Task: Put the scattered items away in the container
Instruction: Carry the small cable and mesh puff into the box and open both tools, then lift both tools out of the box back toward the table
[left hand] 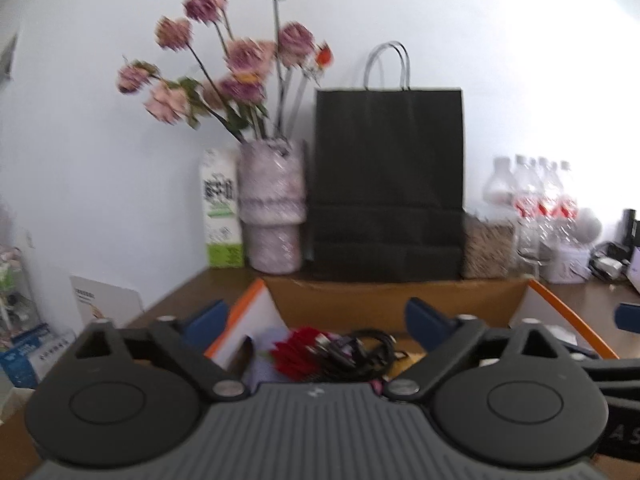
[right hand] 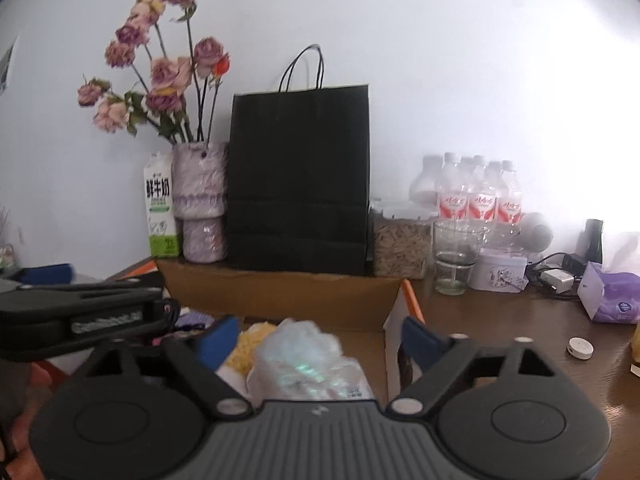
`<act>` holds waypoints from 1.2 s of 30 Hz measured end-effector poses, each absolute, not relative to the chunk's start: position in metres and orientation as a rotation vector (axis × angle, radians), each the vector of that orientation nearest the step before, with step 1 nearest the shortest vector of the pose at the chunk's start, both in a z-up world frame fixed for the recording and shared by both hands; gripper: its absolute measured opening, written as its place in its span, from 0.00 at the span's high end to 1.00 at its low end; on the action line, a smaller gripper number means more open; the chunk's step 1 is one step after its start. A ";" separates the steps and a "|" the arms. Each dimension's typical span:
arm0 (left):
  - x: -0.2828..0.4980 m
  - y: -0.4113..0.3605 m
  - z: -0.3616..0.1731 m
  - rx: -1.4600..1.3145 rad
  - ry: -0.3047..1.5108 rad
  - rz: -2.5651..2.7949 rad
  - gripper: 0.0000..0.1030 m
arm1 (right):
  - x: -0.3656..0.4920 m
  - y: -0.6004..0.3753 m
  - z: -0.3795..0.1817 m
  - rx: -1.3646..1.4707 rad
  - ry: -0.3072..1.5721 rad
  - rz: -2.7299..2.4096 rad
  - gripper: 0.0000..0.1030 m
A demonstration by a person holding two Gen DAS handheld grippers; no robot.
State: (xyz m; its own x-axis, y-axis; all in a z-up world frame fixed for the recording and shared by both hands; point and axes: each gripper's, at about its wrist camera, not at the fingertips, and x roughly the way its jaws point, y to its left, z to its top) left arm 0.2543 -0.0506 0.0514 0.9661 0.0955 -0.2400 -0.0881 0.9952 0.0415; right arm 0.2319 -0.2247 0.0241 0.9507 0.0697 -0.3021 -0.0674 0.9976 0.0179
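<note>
Against a white wall, both hand-held grippers, left [left hand: 316, 316] and right [right hand: 316, 336], are held wide open and empty over the box [left hand: 396, 300], evidently for dropping items in.

Back wall: black paper bag [right hand: 298, 176] upright, vase of dried roses [right hand: 202, 204] just left, touching it.
Far left: milk carton [right hand: 160, 208] beside the vase.
Right: jar of grain [right hand: 400, 240], water bottles [right hand: 476, 196], drinking glass [right hand: 454, 256], tissue pack [right hand: 610, 296].
</note>
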 end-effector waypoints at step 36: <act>0.230 -0.034 0.061 -0.072 0.241 0.026 0.00 | 0.200 -0.225 0.043 0.015 0.268 0.075 0.00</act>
